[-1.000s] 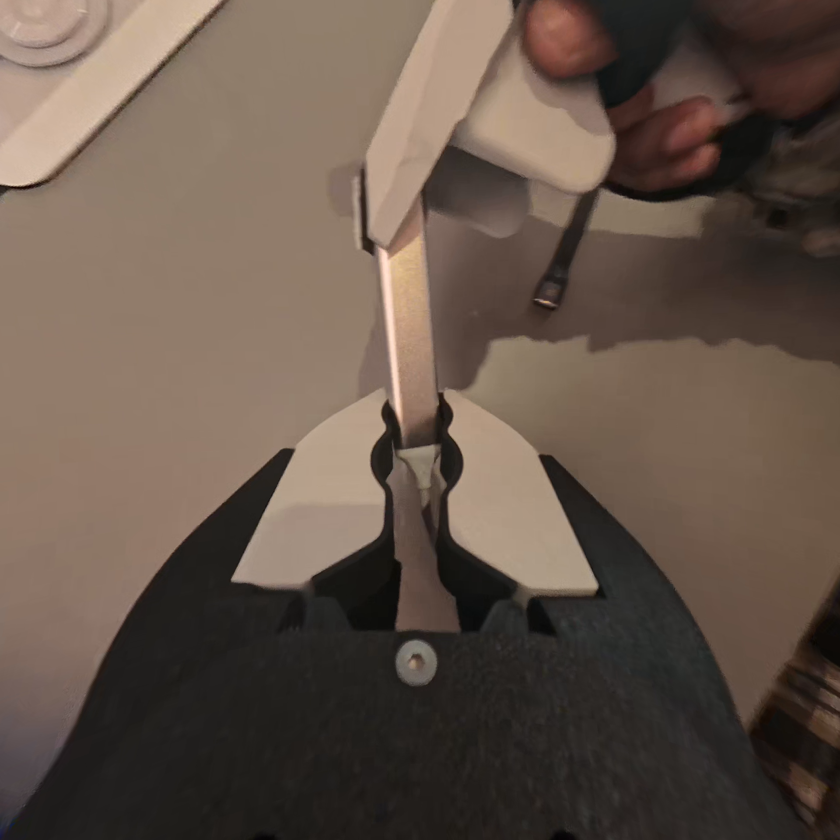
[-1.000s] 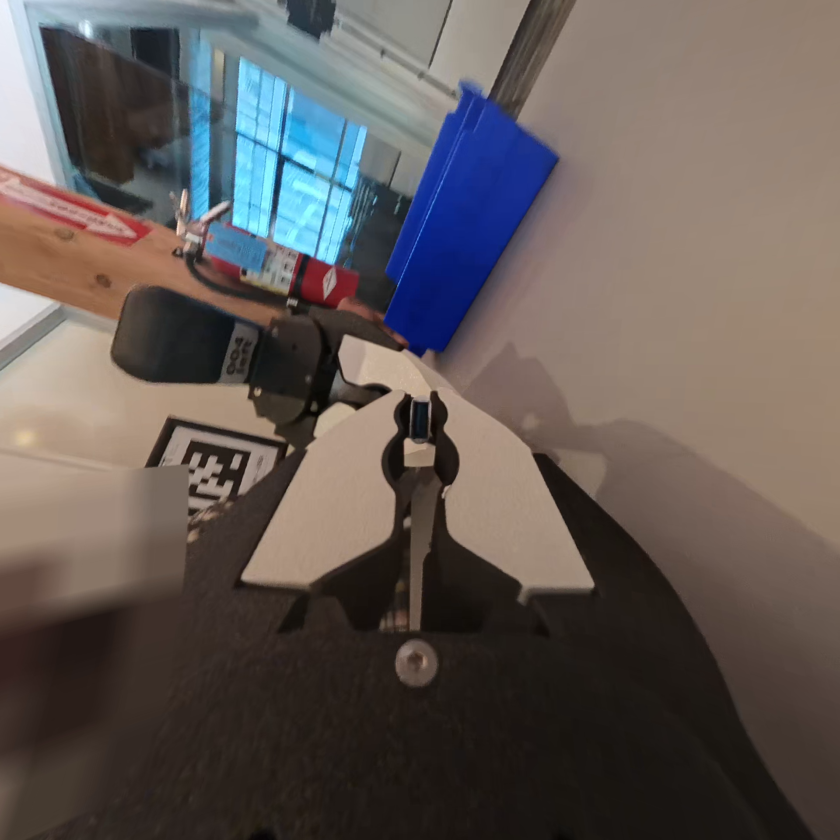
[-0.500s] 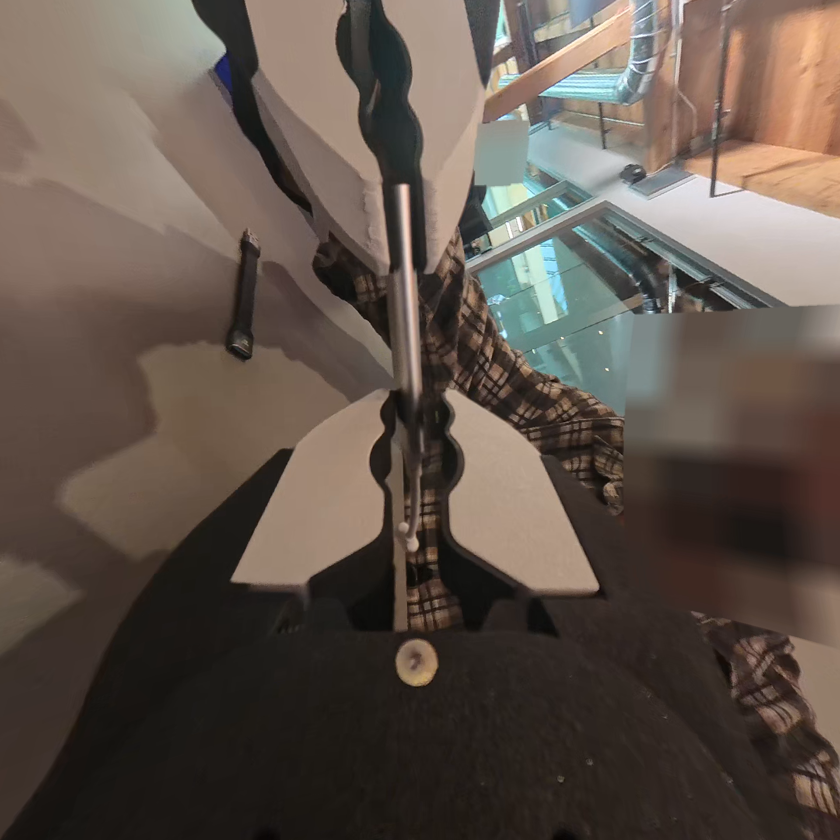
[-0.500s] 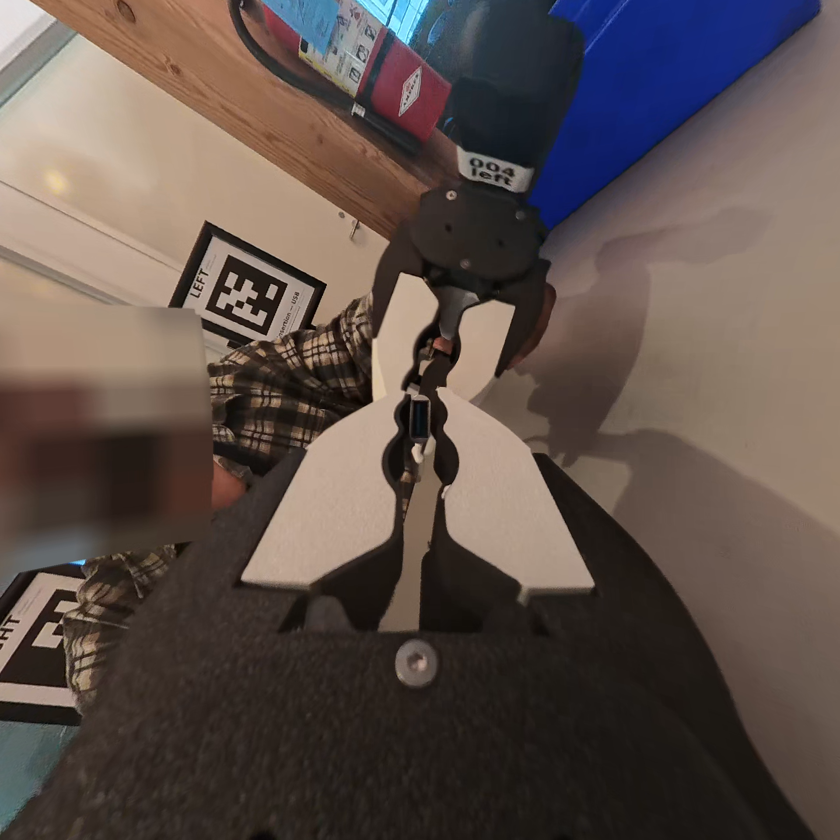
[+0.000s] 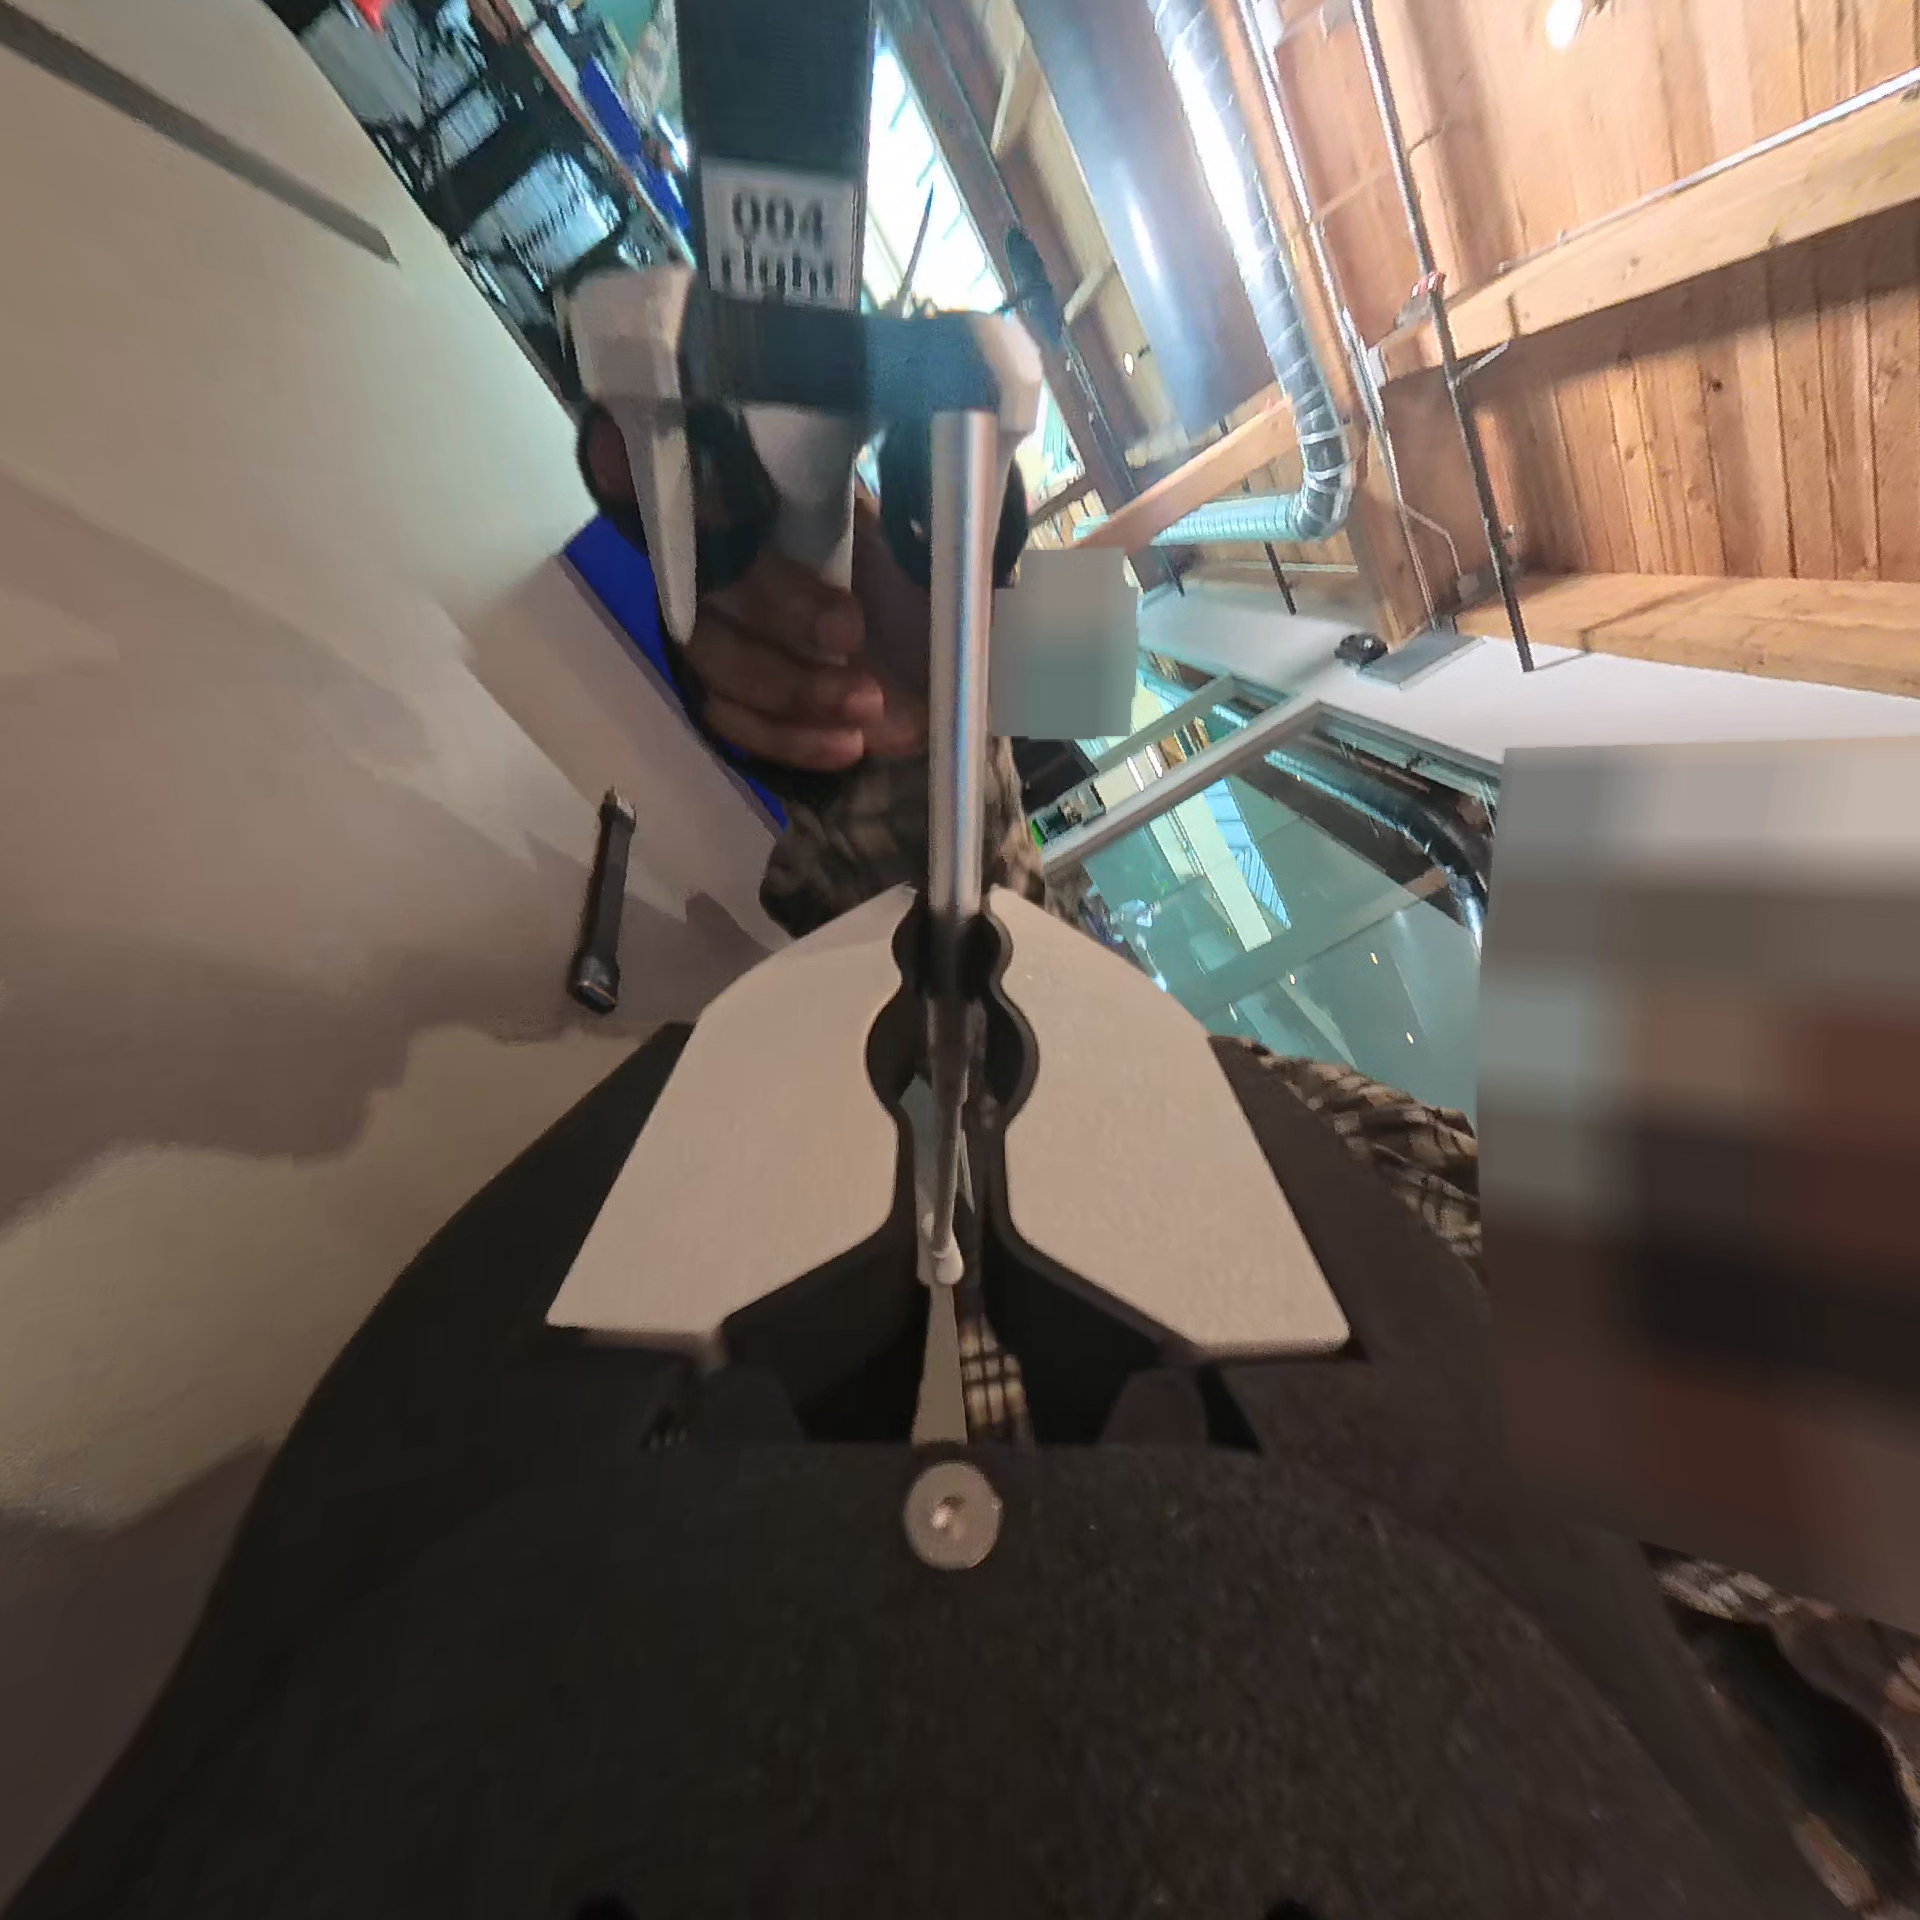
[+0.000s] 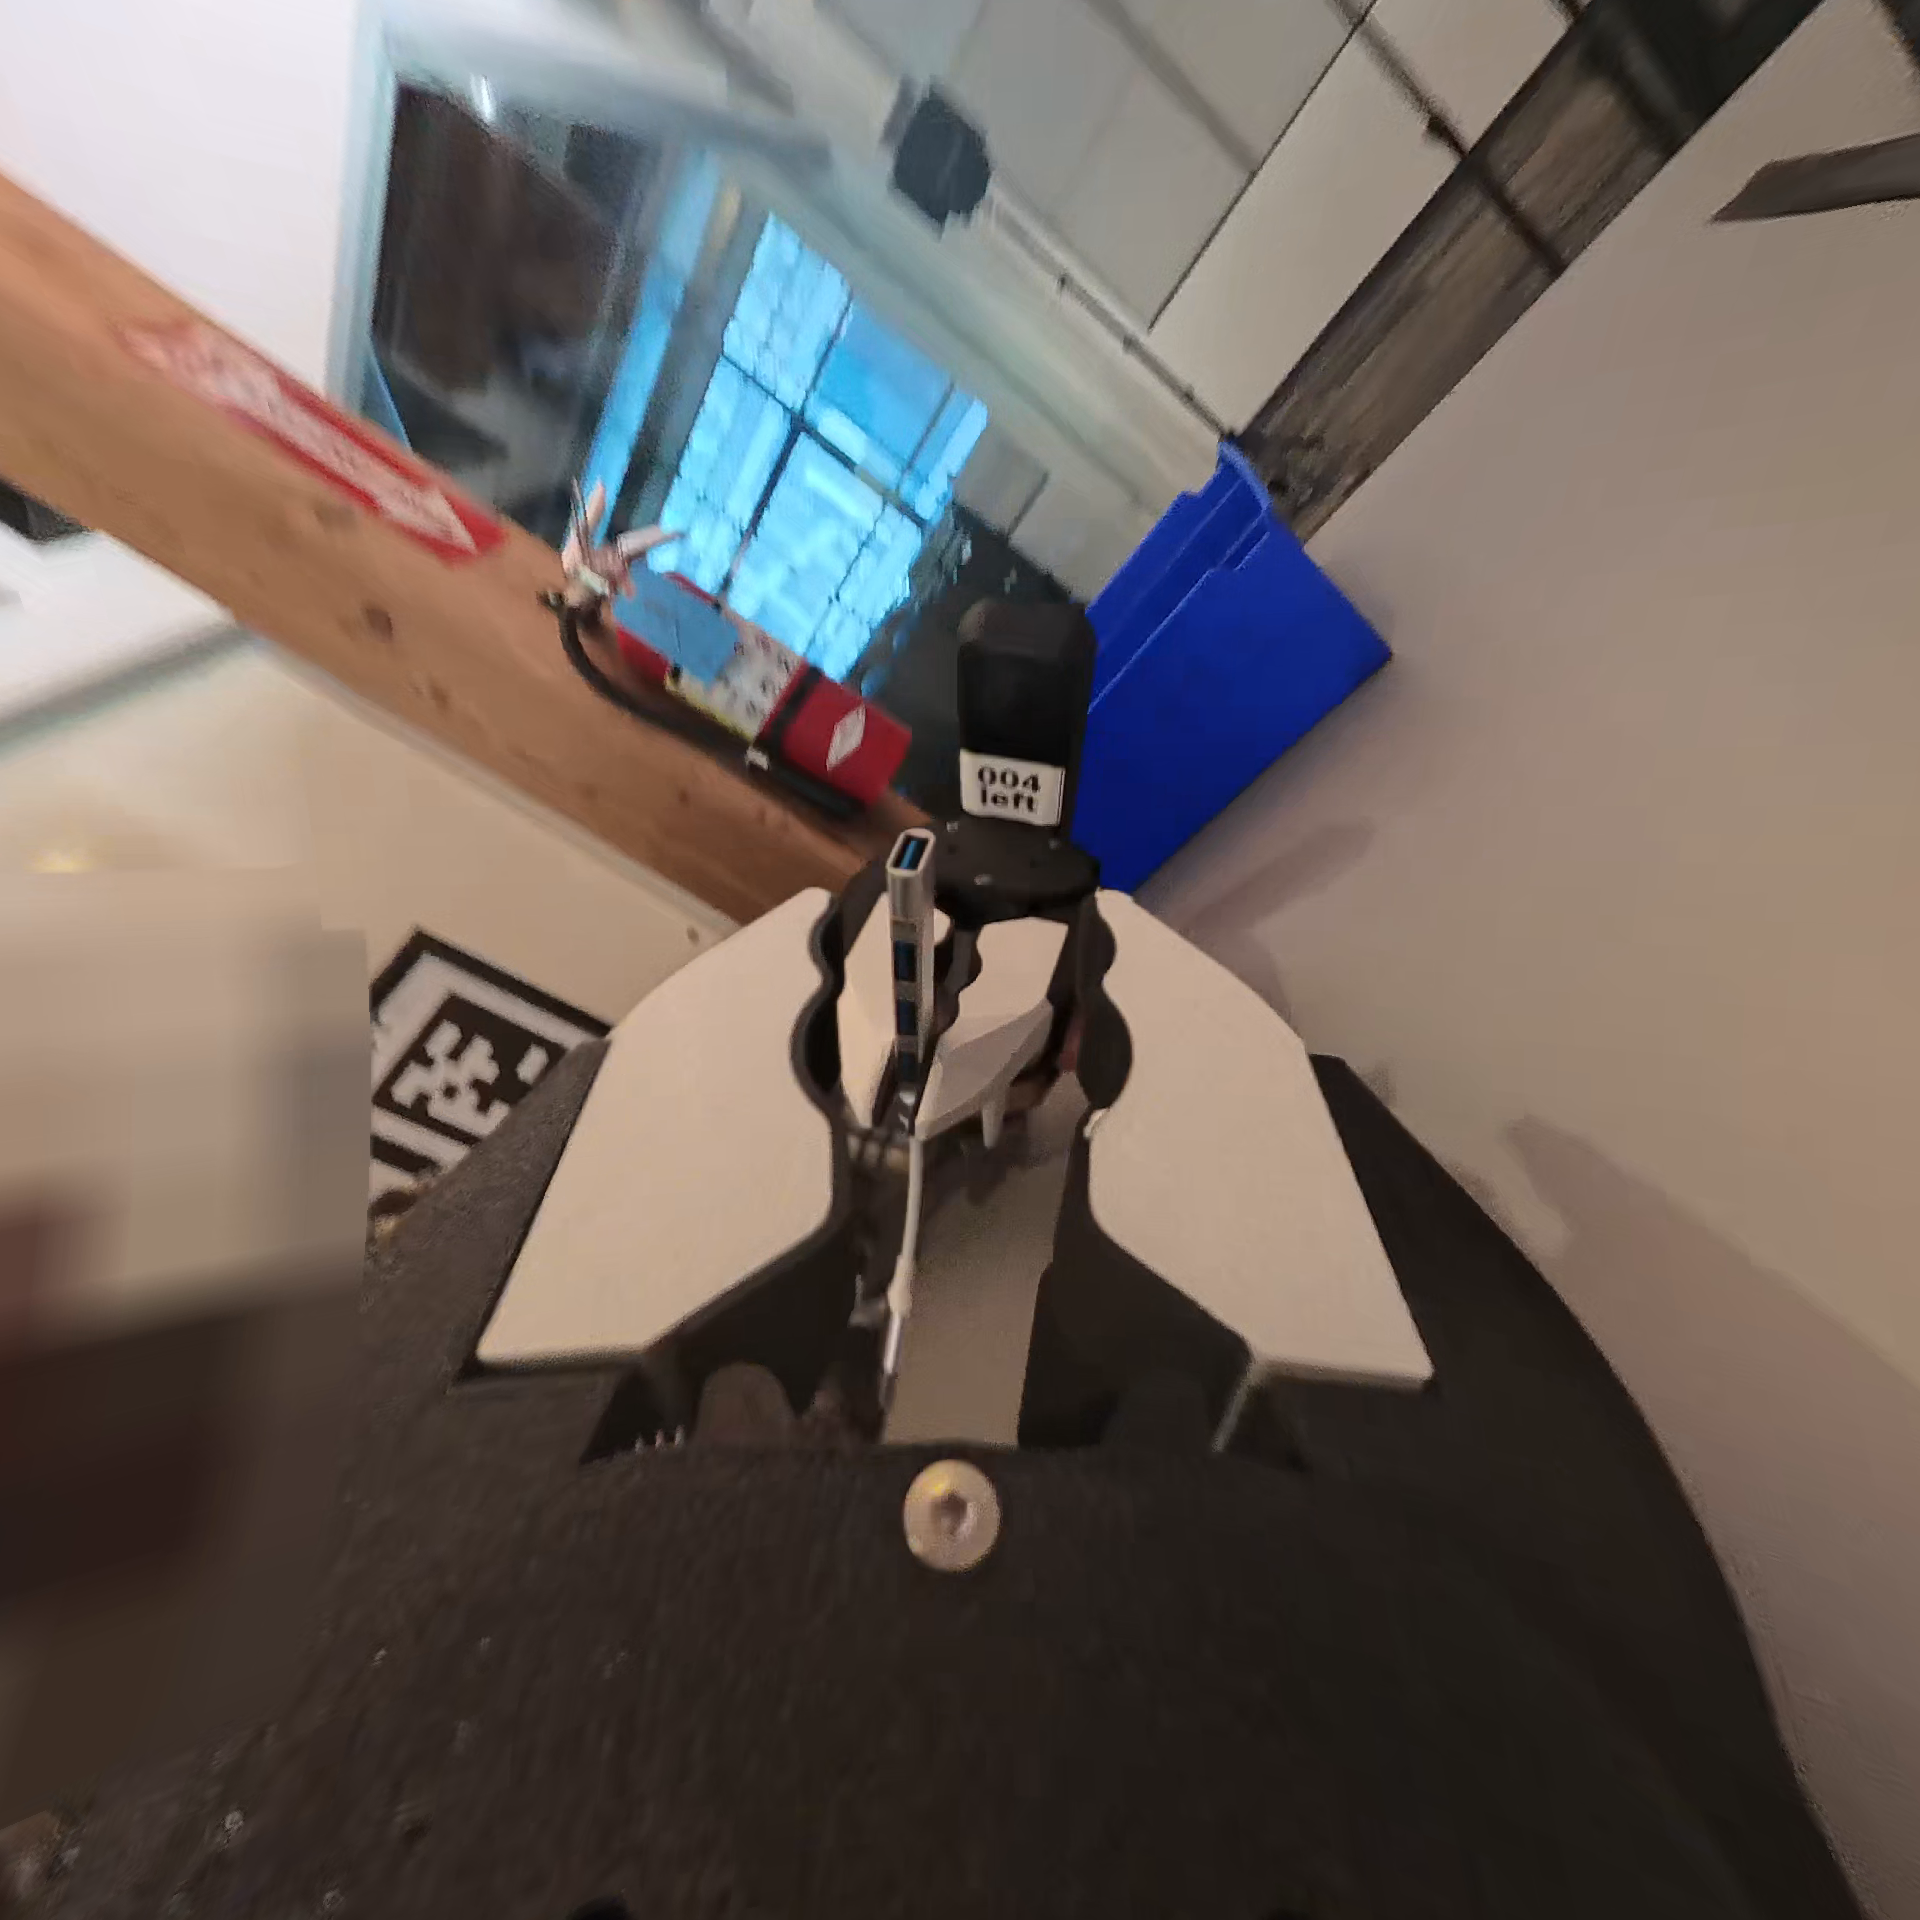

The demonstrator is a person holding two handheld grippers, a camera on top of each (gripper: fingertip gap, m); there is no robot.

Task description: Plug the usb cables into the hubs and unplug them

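My left gripper (image 5: 951, 925) is shut on a slim silver USB hub (image 5: 956, 665), which sticks out past the fingertips toward my right gripper (image 5: 748, 520). In the right wrist view the hub (image 6: 906, 914) shows its blue ports, and a short white lead (image 6: 906, 1236) hangs from it. The left gripper (image 6: 906, 1049) grips the hub's lower part there. My right gripper (image 6: 961, 935) is open, its jaws wide apart on either side of the hub and not touching it. A black USB cable (image 5: 600, 904) lies loose on the grey table (image 5: 260, 831).
A blue bin (image 6: 1226, 707) stands at the table's far edge. A red fire extinguisher (image 6: 821, 727) hangs on a wooden beam behind. A hand (image 5: 800, 675) and a plaid sleeve (image 5: 1382, 1132) are close to the grippers. Some 8 cm of space lies between my two pairs of fingers.
The right gripper was shut on the hub's far end; it has let go, opened wide and drawn back. The left gripper keeps hold of the hub.
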